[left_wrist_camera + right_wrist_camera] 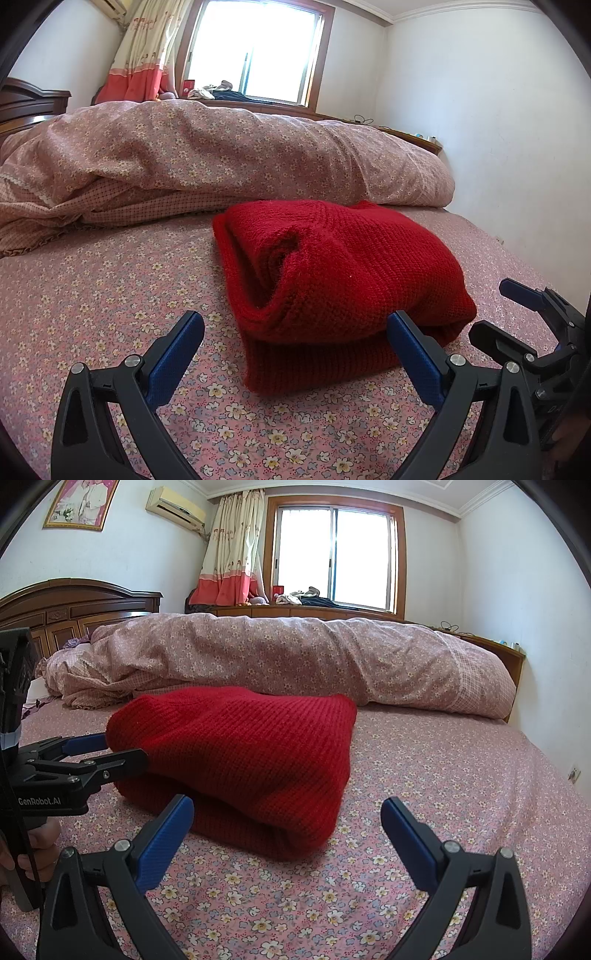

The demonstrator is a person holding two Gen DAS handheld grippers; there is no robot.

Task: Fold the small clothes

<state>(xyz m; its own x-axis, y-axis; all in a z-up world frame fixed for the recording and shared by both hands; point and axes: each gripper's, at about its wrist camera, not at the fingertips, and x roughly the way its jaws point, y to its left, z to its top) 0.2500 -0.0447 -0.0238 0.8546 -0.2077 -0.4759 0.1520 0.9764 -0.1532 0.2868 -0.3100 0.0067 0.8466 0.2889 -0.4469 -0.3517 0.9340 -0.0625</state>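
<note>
Lying folded: red sweater | both jaws released | floral sheet bare rightward

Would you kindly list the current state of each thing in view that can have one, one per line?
red knit sweater: folded into a bundle, lying on the bed sheet, not gripped.
left gripper: open, its fingers at the sweater's near edge.
right gripper: open, holding nothing.
quilt: rolled up behind the sweater.
curtain: drawn aside.
window: uncovered, bright.
</note>
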